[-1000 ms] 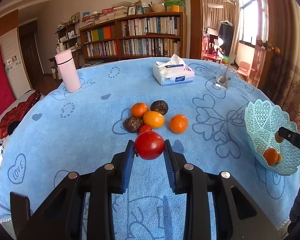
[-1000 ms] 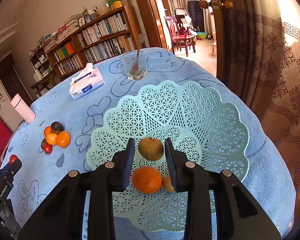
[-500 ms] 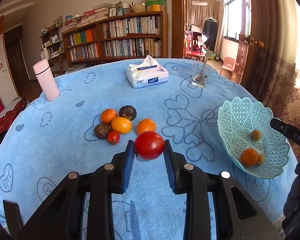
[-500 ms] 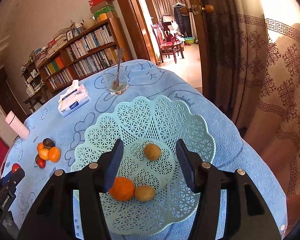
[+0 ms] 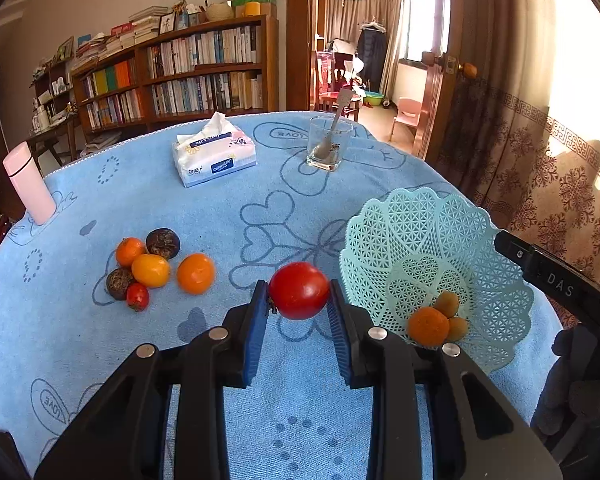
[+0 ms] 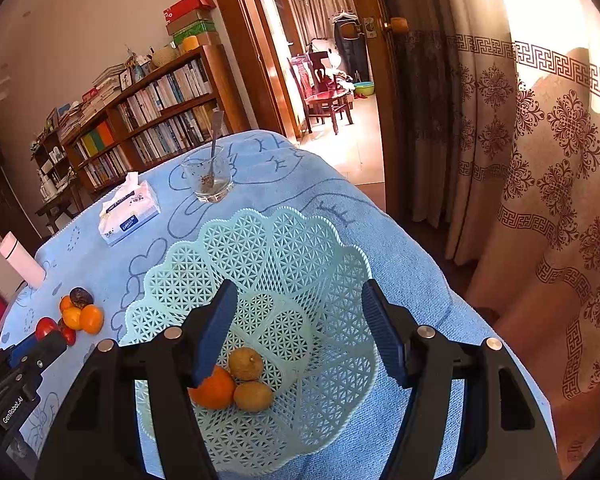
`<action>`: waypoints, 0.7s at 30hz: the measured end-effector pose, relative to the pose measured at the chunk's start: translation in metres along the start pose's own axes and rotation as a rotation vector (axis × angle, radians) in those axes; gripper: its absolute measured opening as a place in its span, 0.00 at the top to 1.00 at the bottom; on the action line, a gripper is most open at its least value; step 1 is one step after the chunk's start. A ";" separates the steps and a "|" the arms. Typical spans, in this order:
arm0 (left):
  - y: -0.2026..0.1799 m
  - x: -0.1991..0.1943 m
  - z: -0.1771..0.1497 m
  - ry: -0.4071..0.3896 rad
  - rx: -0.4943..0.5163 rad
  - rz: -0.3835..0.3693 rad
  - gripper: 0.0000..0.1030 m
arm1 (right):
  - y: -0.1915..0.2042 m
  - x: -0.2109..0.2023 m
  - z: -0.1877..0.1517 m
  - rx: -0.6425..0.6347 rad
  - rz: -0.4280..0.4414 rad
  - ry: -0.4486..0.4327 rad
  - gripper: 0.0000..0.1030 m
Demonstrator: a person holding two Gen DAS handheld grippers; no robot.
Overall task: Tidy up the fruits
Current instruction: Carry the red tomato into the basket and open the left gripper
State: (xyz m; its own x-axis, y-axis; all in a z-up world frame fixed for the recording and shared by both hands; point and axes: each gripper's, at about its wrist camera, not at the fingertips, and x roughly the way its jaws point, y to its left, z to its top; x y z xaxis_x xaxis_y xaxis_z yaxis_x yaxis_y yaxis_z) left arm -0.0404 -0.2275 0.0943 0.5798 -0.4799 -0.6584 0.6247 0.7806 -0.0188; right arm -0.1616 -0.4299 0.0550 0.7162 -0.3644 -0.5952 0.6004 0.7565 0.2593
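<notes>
Round table, blue cloth [image 5: 220,216]: pale-green lattice plastic basket [image 6: 300,240] at right edge, now closer in left view.
Right gripper [image 6: 296,328] over basket: jaws opening, empty; small brown fruit [image 6: 245,364], a second ago between them, now beside orange inside. One more sorted.
Left gripper [image 5: 299,312] clenched on round red tomato [image 5: 299,290], carried nearer basket rim, next in.
Loose fruit pile [image 5: 156,268] left-centre, still unsorted.

Showing red on the tomato [image 5: 299,290], mint lattice on the basket [image 5: 404,216]. Wearing blue hearts across the tablecloth [image 5: 148,196].
</notes>
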 end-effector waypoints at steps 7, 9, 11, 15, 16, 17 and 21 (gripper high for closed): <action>-0.019 0.013 0.007 0.019 0.033 -0.044 0.71 | -0.008 -0.002 0.003 0.028 -0.007 -0.005 0.35; -0.024 0.019 0.009 0.026 0.043 -0.057 0.71 | -0.009 -0.002 0.004 0.034 -0.008 -0.005 0.35; -0.029 0.023 0.010 0.034 0.048 -0.072 0.71 | -0.010 -0.002 0.004 0.038 -0.008 -0.003 0.35; -0.039 0.030 0.013 0.049 0.063 -0.102 0.71 | -0.011 -0.003 0.004 0.041 -0.008 -0.005 0.35; -0.041 0.031 0.013 0.052 0.066 -0.110 0.71 | -0.012 -0.003 0.004 0.043 -0.008 -0.006 0.35; -0.044 0.032 0.014 0.054 0.070 -0.119 0.71 | -0.012 -0.003 0.004 0.045 -0.009 -0.008 0.35; -0.054 0.035 0.015 0.058 0.085 -0.151 0.71 | -0.015 -0.003 0.006 0.058 -0.012 -0.009 0.34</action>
State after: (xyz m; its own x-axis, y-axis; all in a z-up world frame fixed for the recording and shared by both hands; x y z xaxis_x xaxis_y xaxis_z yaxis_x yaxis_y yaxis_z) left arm -0.0459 -0.2921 0.0841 0.4469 -0.5633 -0.6949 0.7458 0.6636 -0.0584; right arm -0.1711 -0.4433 0.0573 0.7117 -0.3783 -0.5919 0.6284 0.7194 0.2959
